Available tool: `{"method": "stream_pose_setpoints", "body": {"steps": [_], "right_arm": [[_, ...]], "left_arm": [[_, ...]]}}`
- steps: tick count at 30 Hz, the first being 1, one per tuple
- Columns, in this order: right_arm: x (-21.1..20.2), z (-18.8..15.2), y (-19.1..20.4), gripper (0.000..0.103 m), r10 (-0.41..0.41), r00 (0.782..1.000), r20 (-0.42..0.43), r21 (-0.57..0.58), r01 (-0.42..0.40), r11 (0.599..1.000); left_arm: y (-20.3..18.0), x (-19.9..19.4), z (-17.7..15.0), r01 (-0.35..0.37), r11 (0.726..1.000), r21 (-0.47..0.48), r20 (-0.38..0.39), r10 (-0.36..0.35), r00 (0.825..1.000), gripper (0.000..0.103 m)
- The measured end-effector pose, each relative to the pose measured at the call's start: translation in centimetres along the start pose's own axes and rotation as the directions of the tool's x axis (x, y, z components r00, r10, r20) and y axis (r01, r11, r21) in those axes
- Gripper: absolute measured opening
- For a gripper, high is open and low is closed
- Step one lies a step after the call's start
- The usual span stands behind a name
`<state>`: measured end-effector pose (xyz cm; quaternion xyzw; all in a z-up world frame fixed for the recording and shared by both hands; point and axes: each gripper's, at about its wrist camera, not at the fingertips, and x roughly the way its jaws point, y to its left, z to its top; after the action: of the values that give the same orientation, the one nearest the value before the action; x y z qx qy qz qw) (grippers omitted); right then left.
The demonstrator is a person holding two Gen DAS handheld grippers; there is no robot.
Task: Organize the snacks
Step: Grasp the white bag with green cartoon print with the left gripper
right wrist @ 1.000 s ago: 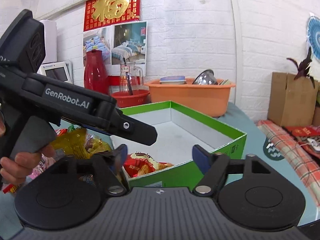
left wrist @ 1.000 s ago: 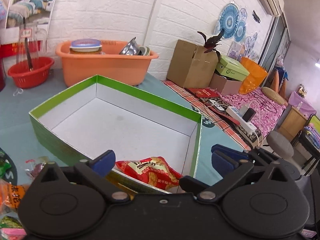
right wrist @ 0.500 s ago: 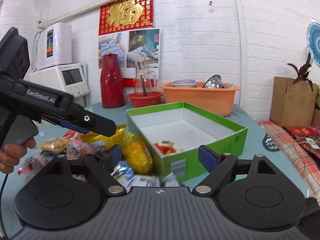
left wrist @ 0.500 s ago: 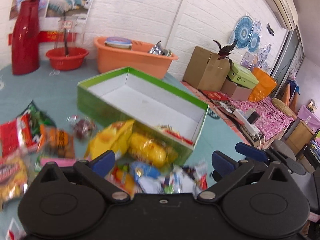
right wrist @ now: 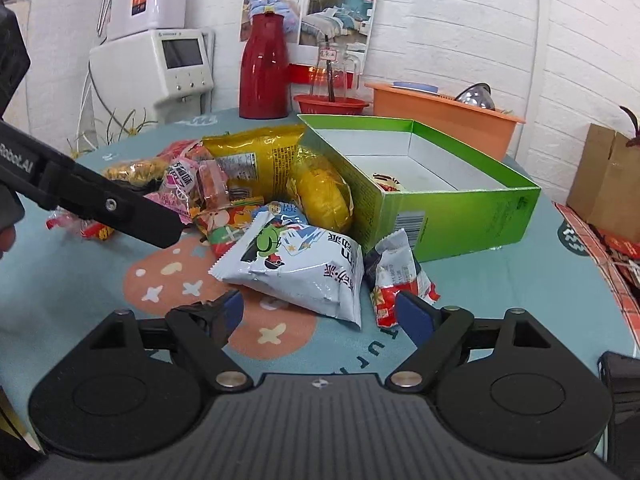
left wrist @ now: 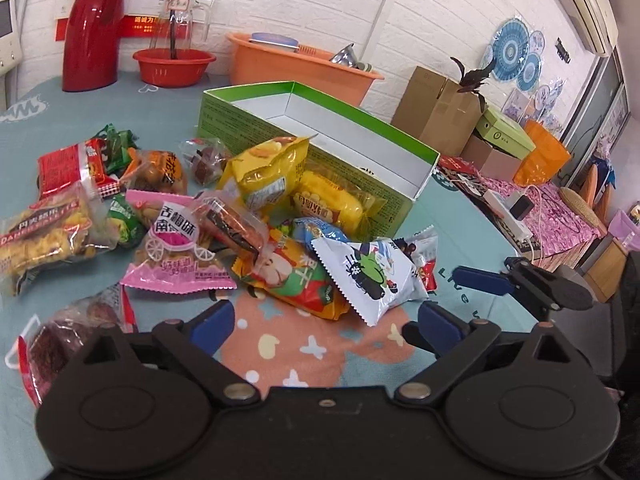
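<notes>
A teal cartoon-print cloth covers the table [left wrist: 60, 136], which stands against a white brick wall. Loose snack packets [left wrist: 280, 240] lie heaped beside a green box [right wrist: 460, 216]; one red packet [right wrist: 386, 184] lies inside it. Behind stand a red jug [right wrist: 264, 68], a red basin [left wrist: 174, 66] and an orange tub [right wrist: 444, 116]. The left hand-held gripper [left wrist: 320, 326] and the right hand-held gripper [right wrist: 318, 314] hover with jaws spread, holding nothing, near a white packet [right wrist: 304, 264].
</notes>
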<state>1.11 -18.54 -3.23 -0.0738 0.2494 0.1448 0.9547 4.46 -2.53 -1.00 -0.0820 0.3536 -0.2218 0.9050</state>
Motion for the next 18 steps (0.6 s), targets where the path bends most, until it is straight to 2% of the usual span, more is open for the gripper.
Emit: {"method": "stream_pose_setpoints", "body": {"steps": [6,8,9,12,15,18], "right_arm": [[2.0,0.8,0.0,0.101,0.057,0.997,-0.052,-0.024,-0.058,0.998],[1.6,0.5,0.5,0.075,0.081,0.994,-0.068,-0.026,-0.083,0.996],[1.1,0.2,0.9,0.072,0.099,0.993,-0.069,-0.032,-0.101,0.994],[0.0,-0.3,1.4,0.075,0.106,0.993,-0.052,-0.022,-0.107,0.994],[-0.3,-0.4,0.8,0.084,0.102,0.994,-0.045,0.025,-0.101,0.995],[0.2,-0.3,0.3,0.088,0.094,0.994,-0.047,0.049,-0.092,0.995]], "left_arm": [[0.3,0.2,0.2,0.021,1.000,-0.022,0.004,-0.021,1.000,0.103],[0.3,0.7,0.4,0.033,0.999,-0.023,-0.008,-0.033,0.999,0.103],[0.3,1.1,0.6,0.037,0.999,-0.022,-0.016,-0.037,0.999,0.102],[0.0,2.5,1.2,0.050,0.999,-0.010,-0.039,-0.050,0.998,0.087],[-0.4,3.8,1.7,0.040,0.999,0.008,-0.058,-0.039,0.998,0.087],[-0.8,4.8,1.8,0.040,0.999,0.028,-0.079,-0.038,0.996,0.085]]}}
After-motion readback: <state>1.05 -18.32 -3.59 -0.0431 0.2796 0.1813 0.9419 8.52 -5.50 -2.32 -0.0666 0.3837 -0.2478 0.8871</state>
